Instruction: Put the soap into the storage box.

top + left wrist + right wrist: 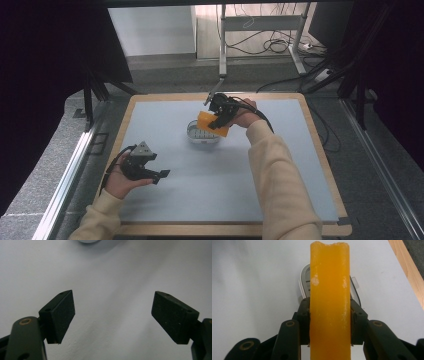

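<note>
While the right gripper (218,121) hangs over the middle-far part of the table, its jaws pinch an orange sponge-like block (212,123) from both sides. Right gripper view: the block (329,302) stands up between the two black pads, squeezed at its lower half, top edge ragged. Behind and below it sits a white round dish (305,282) with dark slots on its inside; dish partly hidden by block. High view: the dish (202,135) rests on the blue-grey mat (280,200), block tilted above its right rim. Cannot tell whether block touches dish. Right hand (245,116) grips the tool from the far side, cream sleeve (272,165) running back to the bottom edge.

Left gripper (161,175) sits low at the near-left of the mat, well apart from the dish, held in the left hand (120,182), grey three-cornered plate (142,148) on top. Left gripper view: jaws spread wide, nothing between them, bare mat (112,277) under them, a bit of white dish edge (88,241) at the top.

Wooden board (325,150) frames the mat. Beyond the table: grey floor, metal desk legs (222,40), loose cables (272,45).
</note>
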A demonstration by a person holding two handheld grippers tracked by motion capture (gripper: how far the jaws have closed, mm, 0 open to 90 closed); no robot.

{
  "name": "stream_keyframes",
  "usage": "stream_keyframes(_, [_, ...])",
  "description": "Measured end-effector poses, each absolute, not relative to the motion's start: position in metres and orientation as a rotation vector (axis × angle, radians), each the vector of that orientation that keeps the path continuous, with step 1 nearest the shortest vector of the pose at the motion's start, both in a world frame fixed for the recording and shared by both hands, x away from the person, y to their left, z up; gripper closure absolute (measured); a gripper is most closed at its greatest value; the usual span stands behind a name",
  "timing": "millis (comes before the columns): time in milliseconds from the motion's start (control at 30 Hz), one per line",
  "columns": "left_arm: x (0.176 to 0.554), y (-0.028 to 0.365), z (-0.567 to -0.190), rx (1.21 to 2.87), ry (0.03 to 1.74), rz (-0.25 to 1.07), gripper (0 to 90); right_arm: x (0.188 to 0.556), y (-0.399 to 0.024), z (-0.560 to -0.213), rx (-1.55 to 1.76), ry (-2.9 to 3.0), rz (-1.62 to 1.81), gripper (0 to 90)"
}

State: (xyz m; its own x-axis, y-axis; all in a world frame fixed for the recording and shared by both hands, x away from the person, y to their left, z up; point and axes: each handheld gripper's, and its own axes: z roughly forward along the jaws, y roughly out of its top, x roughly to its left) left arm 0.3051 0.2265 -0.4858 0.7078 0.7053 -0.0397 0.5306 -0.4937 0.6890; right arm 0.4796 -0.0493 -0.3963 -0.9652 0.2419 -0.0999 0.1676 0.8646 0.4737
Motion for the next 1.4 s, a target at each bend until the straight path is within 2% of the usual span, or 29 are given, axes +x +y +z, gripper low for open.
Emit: stream_keyframes(1400, [0.307, 0.230, -0.489, 2.219, 0.943, 0.313, 18.9, 0.514, -0.014, -0.423, 0.222, 2.949, 0.662, 61.5])
